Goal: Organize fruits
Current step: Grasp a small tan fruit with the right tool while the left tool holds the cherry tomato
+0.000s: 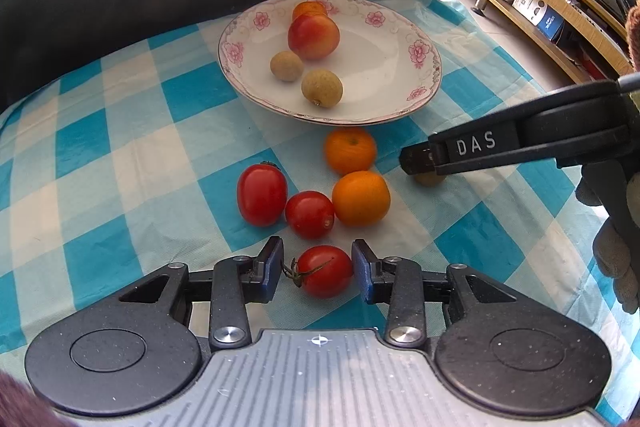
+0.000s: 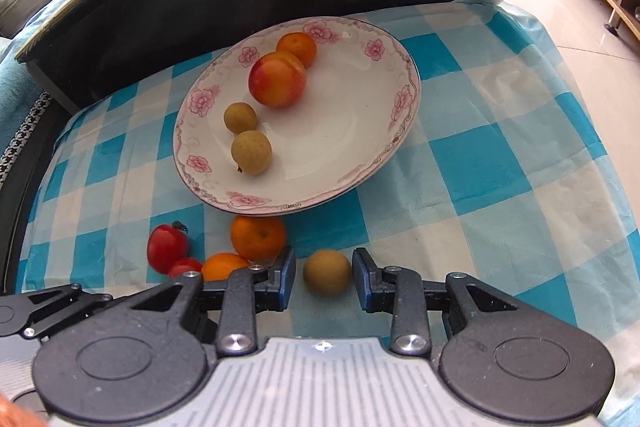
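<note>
While apart, left gripper [image 1: 316, 273] astride a tomato [image 1: 326, 271], right gripper [image 2: 324, 277] astride a longan [image 2: 327, 271], bare cloth [image 2: 500, 187] rightward to its edge.

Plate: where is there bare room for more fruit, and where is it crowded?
On the plate the right half is bare, between the peach, the two longans and the right rim. Crowded: the cloth before its near rim, with tomatoes and oranges.

Glossy ceramic plate [image 2: 400, 131]; thin matt checked tablecloth [image 2: 500, 187]; shiny smooth tomatoes [image 1: 262, 195]; matt rough longans [image 2: 251, 152].
</note>
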`<state>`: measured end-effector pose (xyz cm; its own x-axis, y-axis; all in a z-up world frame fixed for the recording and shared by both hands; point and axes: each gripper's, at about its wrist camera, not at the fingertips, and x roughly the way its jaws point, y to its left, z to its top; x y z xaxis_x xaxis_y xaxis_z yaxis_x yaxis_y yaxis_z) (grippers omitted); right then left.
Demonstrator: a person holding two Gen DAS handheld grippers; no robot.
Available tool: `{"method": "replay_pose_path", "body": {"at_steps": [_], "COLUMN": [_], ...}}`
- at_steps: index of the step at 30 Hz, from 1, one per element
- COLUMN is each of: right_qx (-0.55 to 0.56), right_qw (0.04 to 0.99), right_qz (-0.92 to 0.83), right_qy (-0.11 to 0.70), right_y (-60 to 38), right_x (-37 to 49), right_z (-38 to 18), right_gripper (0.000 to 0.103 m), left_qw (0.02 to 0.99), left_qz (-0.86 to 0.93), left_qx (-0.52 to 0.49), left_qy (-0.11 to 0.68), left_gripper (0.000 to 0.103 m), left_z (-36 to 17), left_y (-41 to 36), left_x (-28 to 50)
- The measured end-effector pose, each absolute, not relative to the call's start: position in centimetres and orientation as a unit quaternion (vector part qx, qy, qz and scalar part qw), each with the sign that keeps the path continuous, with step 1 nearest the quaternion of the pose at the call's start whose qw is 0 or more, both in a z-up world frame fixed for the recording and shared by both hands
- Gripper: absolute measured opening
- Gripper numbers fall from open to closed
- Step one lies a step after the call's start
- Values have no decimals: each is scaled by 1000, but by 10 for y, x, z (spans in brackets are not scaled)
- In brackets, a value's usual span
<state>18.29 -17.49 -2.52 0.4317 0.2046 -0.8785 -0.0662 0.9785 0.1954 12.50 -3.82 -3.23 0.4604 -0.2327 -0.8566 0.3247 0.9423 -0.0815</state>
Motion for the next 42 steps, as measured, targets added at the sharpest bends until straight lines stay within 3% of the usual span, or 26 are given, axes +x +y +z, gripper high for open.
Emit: {"method": "replay_pose_path", "body": {"at_steps": [3, 16, 30, 36, 42], "right_qx": [56, 16, -11, -4, -3], "right_qw": [845, 839, 828, 828, 828], "right_qz": [79, 90, 96, 98, 97], "right_qy": [526, 536, 552, 552, 553], "right_y": [-174, -172, -163, -166, -167], "right_x": [182, 149, 117, 119, 119], "right_z": [-25, -17, -22, -22, -21], "right_gripper": [30, 30, 30, 30, 30], "left_qw": [853, 850, 853, 852, 851], "left_qz": [-164, -169, -163, -162, -164], "left_qx": [50, 54, 62, 62, 59], "left_qy": [493, 496, 492, 493, 495], "left_gripper": [46, 45, 58, 56, 46], "left_z": [-32, -31, -34, -33, -32], "left_y": [-39, -39, -37, -38, -39], "left_x": [124, 113, 110, 109, 108]}}
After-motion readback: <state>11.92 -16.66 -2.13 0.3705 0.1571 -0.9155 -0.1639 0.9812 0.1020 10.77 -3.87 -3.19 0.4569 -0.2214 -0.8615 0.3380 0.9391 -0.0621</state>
